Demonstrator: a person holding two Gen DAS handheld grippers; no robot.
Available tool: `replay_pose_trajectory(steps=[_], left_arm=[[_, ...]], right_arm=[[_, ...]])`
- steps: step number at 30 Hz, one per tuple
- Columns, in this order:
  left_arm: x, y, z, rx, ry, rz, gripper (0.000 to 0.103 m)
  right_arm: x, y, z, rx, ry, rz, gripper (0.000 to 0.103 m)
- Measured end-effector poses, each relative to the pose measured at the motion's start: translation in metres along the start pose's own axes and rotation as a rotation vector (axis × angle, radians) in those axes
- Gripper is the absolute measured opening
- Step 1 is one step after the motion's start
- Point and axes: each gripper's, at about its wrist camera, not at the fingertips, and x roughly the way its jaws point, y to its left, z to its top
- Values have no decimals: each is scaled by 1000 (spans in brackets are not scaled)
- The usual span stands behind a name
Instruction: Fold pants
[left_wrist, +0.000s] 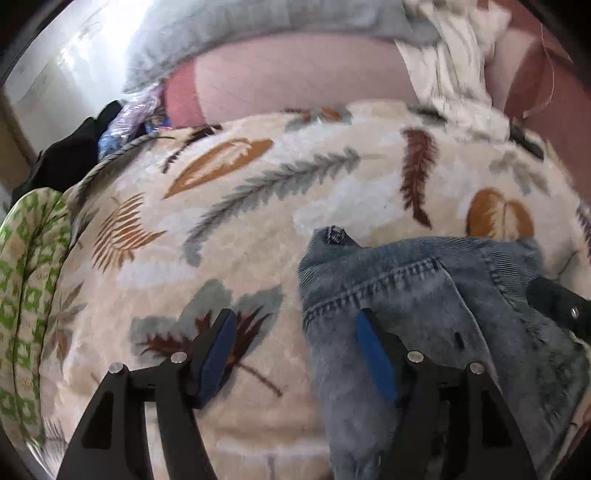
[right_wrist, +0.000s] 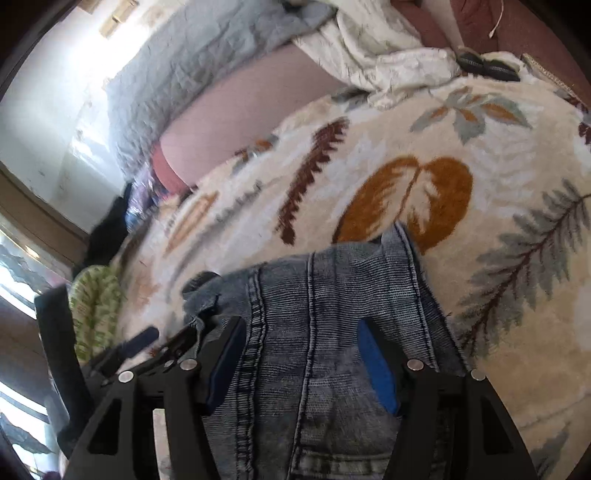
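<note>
The left hand-held gripper (left_wrist: 295, 332), a black two-finger frame with blue pads and round silver pivot pins, points steeply downward with its jaws spread wide. Its left fingertip (left_wrist: 221, 325) hangs over bare bedding, and nothing is pinched between the pads. In the right wrist view it shows blurred at the lower left edge. The right hand-held gripper (right_wrist: 303, 343), the same black build with blue pads, also tilts downward, jaws parted wide. Its pads straddle the cloth beneath without pressing together. Its right pad (right_wrist: 376, 354) is bright blue. Neither of the person's hands shows.
</note>
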Motion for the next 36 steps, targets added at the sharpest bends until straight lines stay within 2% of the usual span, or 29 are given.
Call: replay_pose_trajectory(steps=[7,12,19,24,32,36], left_arm=[[-58,-7,-35,37,-97,-26,68],[-72,-15,-57,43,-80,-42,68],[-61,-19,-81,45,-7,-33,68],[-49,-19,-92,33,7,-46,69],[-42,-32,-102,108,-27,9,69],[-41,-29,-102,103,-37,17,74]], right_arm=[[-21,13,-15,-126,-7,-42,66],[-31,19,-34,-222,14,-90,66],[-43,10,-58,-309,32,-155,66],[-39,8,-72,-384,62,-182,66],[-32,4,-77,-394,83,-181,67],[-31,5,-75,-391,83,-184,67]])
